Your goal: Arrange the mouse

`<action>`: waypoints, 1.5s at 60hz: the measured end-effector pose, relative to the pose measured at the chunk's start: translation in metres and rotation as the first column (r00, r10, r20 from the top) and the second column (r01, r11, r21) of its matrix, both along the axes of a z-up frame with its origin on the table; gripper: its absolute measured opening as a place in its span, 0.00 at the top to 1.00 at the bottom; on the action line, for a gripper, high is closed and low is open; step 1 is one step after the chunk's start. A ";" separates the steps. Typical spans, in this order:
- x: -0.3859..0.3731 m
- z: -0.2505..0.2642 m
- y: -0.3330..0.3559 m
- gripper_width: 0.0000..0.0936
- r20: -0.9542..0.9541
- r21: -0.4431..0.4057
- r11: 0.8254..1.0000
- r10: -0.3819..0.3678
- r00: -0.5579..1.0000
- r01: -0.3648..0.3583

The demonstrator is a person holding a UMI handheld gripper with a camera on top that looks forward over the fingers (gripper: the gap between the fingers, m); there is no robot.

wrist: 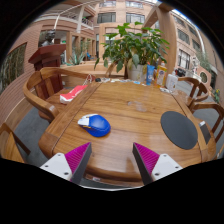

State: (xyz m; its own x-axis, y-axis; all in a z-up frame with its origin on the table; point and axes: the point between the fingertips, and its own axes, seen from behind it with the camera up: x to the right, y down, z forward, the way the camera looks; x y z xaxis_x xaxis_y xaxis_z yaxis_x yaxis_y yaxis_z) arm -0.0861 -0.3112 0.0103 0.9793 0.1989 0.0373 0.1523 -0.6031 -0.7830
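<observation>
A blue mouse (98, 125) lies on the wooden table (130, 105), toward its left side, on or beside a small white sheet (85, 120). A round dark mouse mat (179, 129) lies on the table's right side. My gripper (112, 160) hovers over the table's near edge, fingers wide apart with nothing between them. The magenta pads (72, 158) face inward. The mouse is ahead of the left finger, the mat ahead and to the right of the right finger.
A potted plant (135, 50) stands at the table's far edge, with a blue bottle (150, 73) beside it. A red-and-white item (72, 93) lies at the far left. Wooden chairs (40, 95) surround the table. Buildings stand behind.
</observation>
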 end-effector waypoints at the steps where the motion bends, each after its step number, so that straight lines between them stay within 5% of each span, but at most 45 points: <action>1: -0.005 -0.002 0.005 0.09 -0.002 -0.001 1.000 0.008 1.000 -0.008; 15: -0.050 -0.020 0.069 0.08 0.017 0.011 0.997 0.083 0.996 -0.083; 25: -0.056 -0.020 0.112 0.09 0.044 0.035 0.997 0.068 0.997 -0.069; 31: -0.061 -0.022 0.130 0.19 0.015 0.022 0.998 0.055 0.998 -0.055; 36: -0.072 -0.022 0.135 0.43 -0.037 0.015 0.998 0.056 0.998 -0.055; 53: -0.070 0.004 0.146 0.60 -0.033 0.083 0.996 0.039 0.999 -0.036; 59: -0.061 0.087 0.145 0.60 -0.095 0.227 0.973 0.070 0.993 -0.046; 65: -0.025 0.190 0.143 0.60 -0.170 0.382 0.924 0.092 0.981 -0.020; 69: 0.022 0.234 0.143 0.60 -0.179 0.461 0.887 0.063 0.982 0.028; 72: 0.059 0.248 0.150 0.61 -0.176 0.474 0.878 0.020 0.984 0.067; 77: 0.135 0.209 0.159 0.61 -0.136 0.438 0.888 -0.090 0.987 0.142; 83: 0.204 0.134 0.167 0.61 -0.064 0.285 0.932 -0.215 0.975 0.224; 90: 0.251 0.048 0.156 0.60 0.005 0.129 0.950 -0.288 0.958 0.285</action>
State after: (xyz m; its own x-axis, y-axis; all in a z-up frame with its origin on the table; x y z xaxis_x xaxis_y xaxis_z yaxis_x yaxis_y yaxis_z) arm 0.1650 -0.1554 0.0578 0.9930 -0.0972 0.0675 0.0070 -0.5213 -0.8533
